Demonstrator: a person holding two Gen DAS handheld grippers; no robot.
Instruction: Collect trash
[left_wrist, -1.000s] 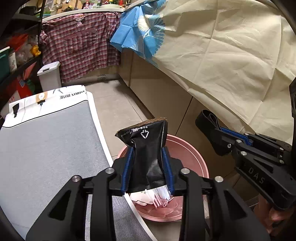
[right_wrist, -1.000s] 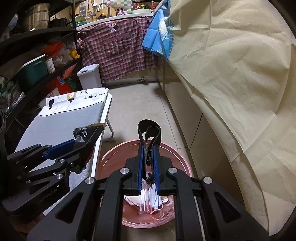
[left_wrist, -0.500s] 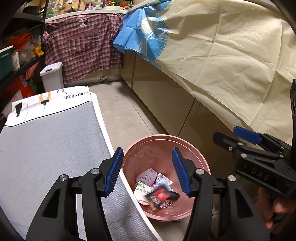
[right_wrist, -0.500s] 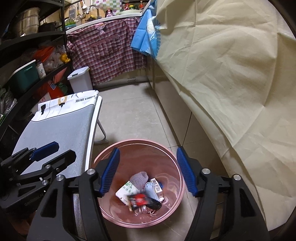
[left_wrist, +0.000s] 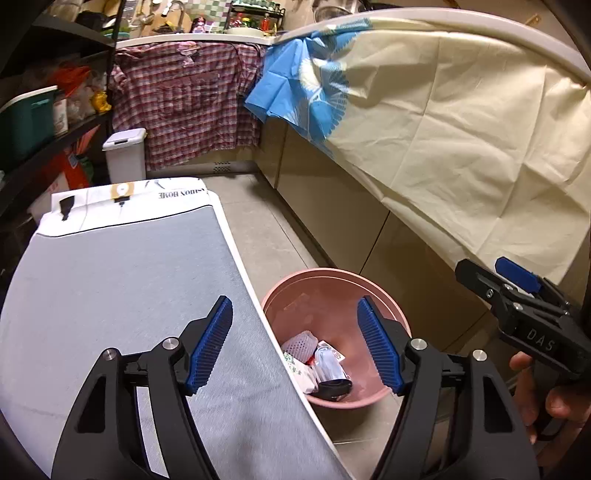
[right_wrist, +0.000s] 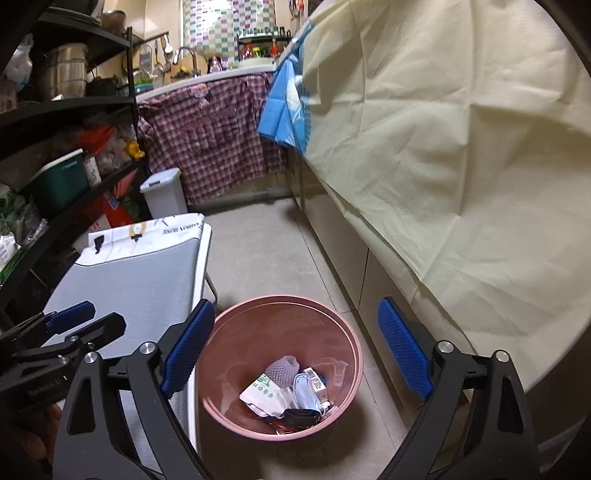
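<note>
A pink bin (left_wrist: 317, 284) (right_wrist: 236, 332) stands on the floor between the grey-topped table and the cabinets. Inside lie several scraps: a white mesh sleeve (right_wrist: 282, 367), a white wrapper with green print (right_wrist: 264, 395), a dark strap (right_wrist: 301, 417) (left_wrist: 334, 389). My left gripper (left_wrist: 295, 332) hangs above the table's edge and the bin, its jaws still opening with nothing between them. My right gripper (right_wrist: 295, 343) hovers over the bin, jaws also opening and empty. Each gripper shows in the other's view, the right one (left_wrist: 498, 277) held by a hand (left_wrist: 550, 398).
The grey-topped table (left_wrist: 122, 280) (right_wrist: 133, 280) fills the left, its white edge next to the bin. A cream cloth (left_wrist: 461, 140) (right_wrist: 443, 147) drapes the counter on the right. A white lidded bin (left_wrist: 123, 155), plaid shirt (left_wrist: 184, 99) and black shelves (right_wrist: 66, 107) stand behind.
Both grippers let go: the black packet left my left jaws and the dark strap left my right jaws, both landing in the pink bin. The jaws widened and both grippers drew back and up.
</note>
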